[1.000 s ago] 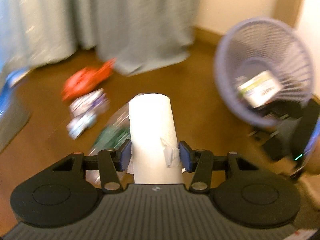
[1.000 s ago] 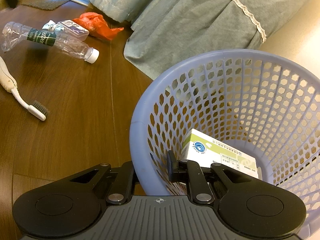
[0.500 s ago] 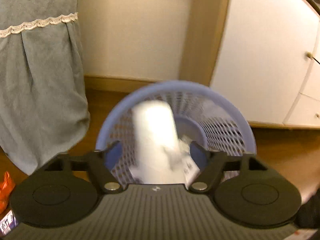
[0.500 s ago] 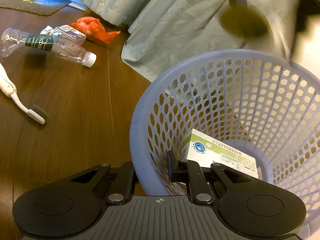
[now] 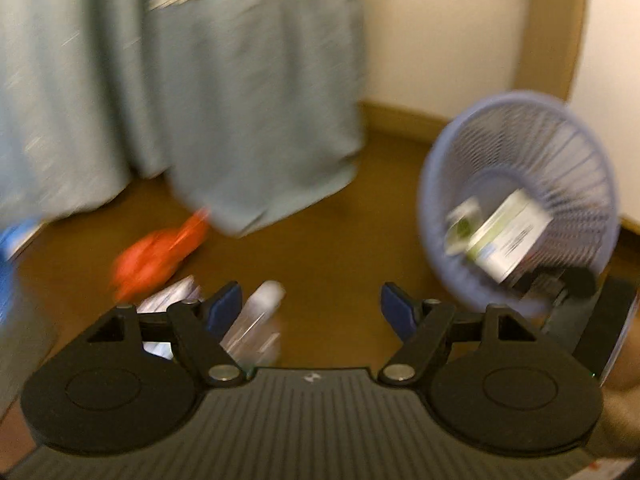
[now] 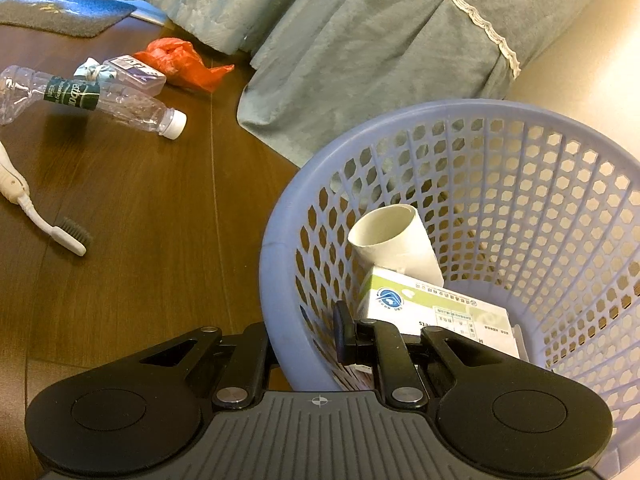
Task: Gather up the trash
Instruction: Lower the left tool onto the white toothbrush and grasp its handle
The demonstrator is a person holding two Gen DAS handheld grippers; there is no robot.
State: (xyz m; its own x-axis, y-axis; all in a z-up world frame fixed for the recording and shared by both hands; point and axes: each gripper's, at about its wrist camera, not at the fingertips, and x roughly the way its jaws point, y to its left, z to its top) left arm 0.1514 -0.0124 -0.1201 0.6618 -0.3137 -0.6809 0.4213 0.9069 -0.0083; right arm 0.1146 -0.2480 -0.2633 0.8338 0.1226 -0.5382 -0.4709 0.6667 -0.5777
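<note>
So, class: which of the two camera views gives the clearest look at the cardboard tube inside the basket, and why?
The right wrist view. There the cardboard tube is sharp, tilted, leaning on the box inside the basket, its open end visible. The left wrist view is motion-blurred: only a pale smear beside the box, hardly recognisable as a tube.

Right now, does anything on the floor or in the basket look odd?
The basket is tipped toward the floor, its rim pinched by the right claw. The cardboard tube leans on the box inside. The bottle looks crushed.

Cardboard tube (image 6: 394,240) atop box (image 6: 436,312) in basket (image 6: 280,264); bottle (image 6: 100,98), toothbrush (image 6: 44,224) on floor to its left
</note>
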